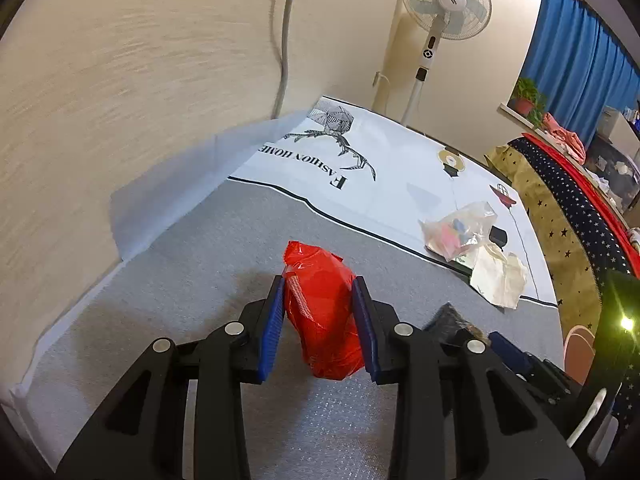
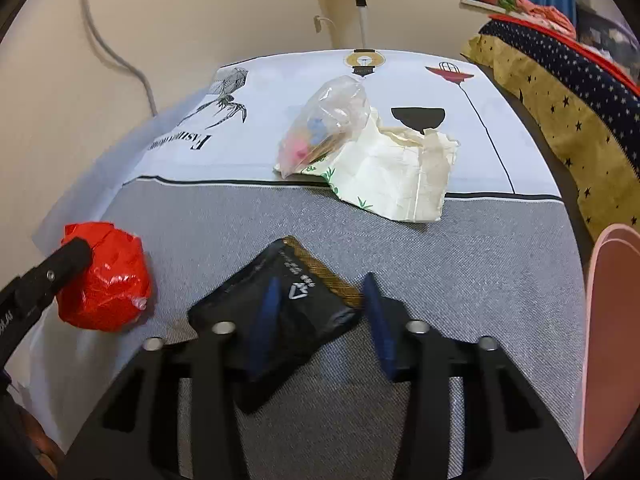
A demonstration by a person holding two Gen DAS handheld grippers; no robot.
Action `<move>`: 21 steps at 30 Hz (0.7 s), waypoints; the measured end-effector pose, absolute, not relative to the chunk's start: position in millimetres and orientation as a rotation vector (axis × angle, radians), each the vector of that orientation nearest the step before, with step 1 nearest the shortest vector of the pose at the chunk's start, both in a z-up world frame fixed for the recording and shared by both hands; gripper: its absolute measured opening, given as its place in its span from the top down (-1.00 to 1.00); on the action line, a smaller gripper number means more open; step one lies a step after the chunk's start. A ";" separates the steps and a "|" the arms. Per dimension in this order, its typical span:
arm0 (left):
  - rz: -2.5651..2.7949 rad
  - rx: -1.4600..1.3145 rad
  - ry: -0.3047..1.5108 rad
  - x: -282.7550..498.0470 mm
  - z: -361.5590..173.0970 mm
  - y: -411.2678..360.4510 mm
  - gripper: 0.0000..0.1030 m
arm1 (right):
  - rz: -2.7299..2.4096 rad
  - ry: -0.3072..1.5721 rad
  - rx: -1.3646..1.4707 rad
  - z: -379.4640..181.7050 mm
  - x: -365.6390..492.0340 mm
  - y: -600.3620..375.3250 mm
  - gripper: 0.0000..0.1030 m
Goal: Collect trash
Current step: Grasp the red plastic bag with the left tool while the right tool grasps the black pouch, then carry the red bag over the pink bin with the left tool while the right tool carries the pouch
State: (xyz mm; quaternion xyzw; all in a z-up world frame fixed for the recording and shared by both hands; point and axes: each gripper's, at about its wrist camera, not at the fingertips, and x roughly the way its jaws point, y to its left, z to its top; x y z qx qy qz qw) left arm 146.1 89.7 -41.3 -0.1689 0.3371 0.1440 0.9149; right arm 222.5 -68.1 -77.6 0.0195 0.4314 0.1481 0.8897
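A crumpled red plastic bag (image 1: pixel 324 312) sits on the grey table cover, and my left gripper (image 1: pixel 319 292) is shut on it, with both blue pads against its sides. It also shows in the right wrist view (image 2: pixel 108 284) with a left finger on it. A black snack wrapper (image 2: pixel 288 308) lies flat on the cover. My right gripper (image 2: pixel 320 296) is open around it, the left finger over the wrapper and the right finger beside its gold edge. A clear plastic bag (image 2: pixel 328 120) and a cream paper wrapper (image 2: pixel 400 172) lie farther back.
A pink bin rim (image 2: pixel 612 320) stands at the right edge of the table. A wall runs along the left. A bed with a starred blanket (image 2: pixel 560 92) is on the right. A standing fan (image 1: pixel 444 0) is behind the table.
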 end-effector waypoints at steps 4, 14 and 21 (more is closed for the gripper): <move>0.288 -0.356 0.698 146.7 -42.0 88.5 0.35 | 0.311 0.869 0.003 -72.9 215.6 -68.7 0.86; 0.255 -0.367 0.690 140.8 -35.6 78.3 0.35 | 0.298 0.774 0.068 -39.7 194.7 -99.8 1.00; 0.198 -0.350 0.671 135.0 -22.8 59.4 0.35 | 0.291 0.709 0.088 -10.1 176.1 -120.9 1.00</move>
